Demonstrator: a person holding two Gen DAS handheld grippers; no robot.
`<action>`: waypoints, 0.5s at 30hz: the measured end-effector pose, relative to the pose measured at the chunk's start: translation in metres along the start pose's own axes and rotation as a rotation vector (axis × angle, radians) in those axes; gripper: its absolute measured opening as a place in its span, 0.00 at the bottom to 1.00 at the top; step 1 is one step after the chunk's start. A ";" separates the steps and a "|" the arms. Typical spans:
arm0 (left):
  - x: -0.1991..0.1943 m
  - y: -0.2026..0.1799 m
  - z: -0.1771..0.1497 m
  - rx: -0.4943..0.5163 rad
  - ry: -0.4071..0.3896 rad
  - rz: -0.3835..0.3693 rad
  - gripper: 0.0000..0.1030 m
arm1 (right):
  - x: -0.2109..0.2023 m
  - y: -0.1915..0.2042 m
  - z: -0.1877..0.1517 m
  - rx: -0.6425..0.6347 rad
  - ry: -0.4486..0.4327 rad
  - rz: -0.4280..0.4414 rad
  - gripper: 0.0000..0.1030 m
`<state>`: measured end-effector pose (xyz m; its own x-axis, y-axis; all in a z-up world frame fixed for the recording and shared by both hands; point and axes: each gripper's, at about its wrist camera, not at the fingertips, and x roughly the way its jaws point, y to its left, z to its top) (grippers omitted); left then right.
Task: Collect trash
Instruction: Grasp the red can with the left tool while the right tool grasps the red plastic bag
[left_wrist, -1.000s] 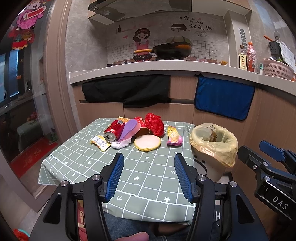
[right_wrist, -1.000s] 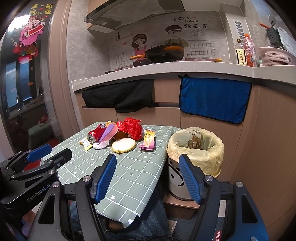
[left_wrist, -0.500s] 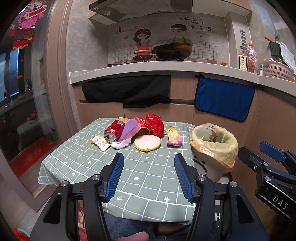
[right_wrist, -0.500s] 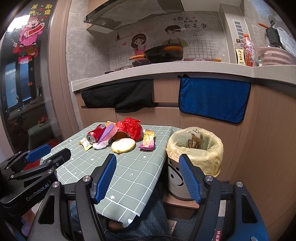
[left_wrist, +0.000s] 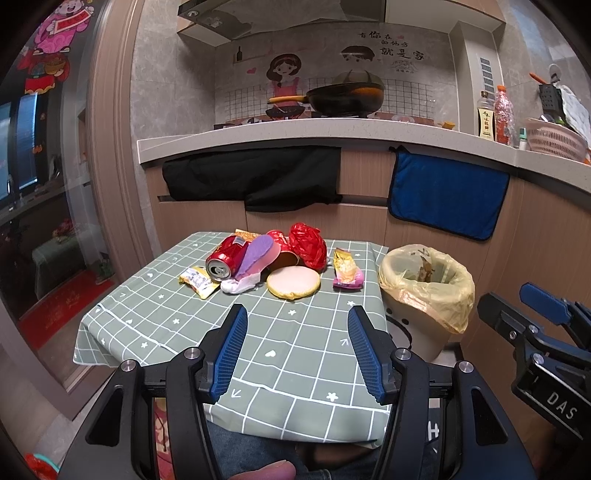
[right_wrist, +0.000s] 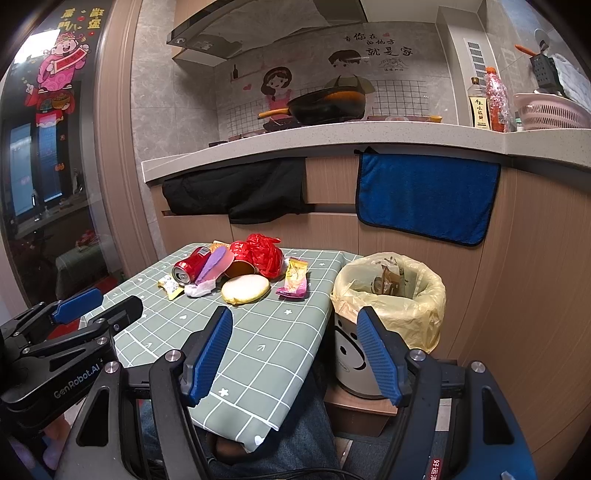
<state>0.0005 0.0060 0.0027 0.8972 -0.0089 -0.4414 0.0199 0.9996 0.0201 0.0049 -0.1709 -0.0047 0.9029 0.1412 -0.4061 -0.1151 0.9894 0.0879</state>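
A small table (left_wrist: 155, 325) is standing in a kitchen, wearing a green checked tablecloth with white stars and hearts. Trash is lying in a loose pile toward its far side: a red soda can (left_wrist: 225, 256) is resting on its side with its top facing the camera, a purple wrapper (left_wrist: 256, 253) is leaning across it, and a crumpled red plastic bag (left_wrist: 307, 245) is sitting just behind. A yellow snack packet (left_wrist: 197, 282) is lying to the left of the can, a scrap of white paper (left_wrist: 238, 285) is touching the can's front, a round pale-yellow lid (left_wrist: 293, 282) is lying flat nearest the camera, and a pink-and-yellow wrapper (left_wrist: 346, 271) is lying apart to the right. Off the table's right edge, a trash bin (right_wrist: 388, 295) lined with a yellow bag is standing on the floor, already holding some scraps.

Behind, a pale countertop (left_wrist: 295, 133) is carrying a black wok (left_wrist: 345, 98); a black cloth (left_wrist: 255, 179) and a blue towel (left_wrist: 447, 194) are hanging from the cabinet front.

The left gripper (left_wrist: 295, 349) is hovering over the near table edge, angled slightly downward, its blue-padded jaws standing wide apart with nothing between them. The right gripper (right_wrist: 295, 356) is hovering beside it, over the table's right corner and the bin, jaws likewise spread and empty. Both are well short of the trash.
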 end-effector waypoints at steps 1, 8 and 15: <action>0.002 0.002 0.001 -0.005 0.003 -0.001 0.56 | 0.001 -0.001 -0.001 0.004 0.007 0.006 0.65; 0.036 0.038 0.015 -0.069 0.019 -0.002 0.56 | 0.028 -0.012 0.004 0.006 0.048 0.028 0.65; 0.115 0.088 0.017 -0.158 0.100 -0.061 0.56 | 0.105 -0.002 0.034 -0.099 0.085 0.043 0.65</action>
<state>0.1125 0.0929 -0.0309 0.8478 -0.0751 -0.5250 -0.0034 0.9891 -0.1470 0.1140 -0.1589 -0.0163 0.8582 0.1817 -0.4801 -0.1972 0.9802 0.0183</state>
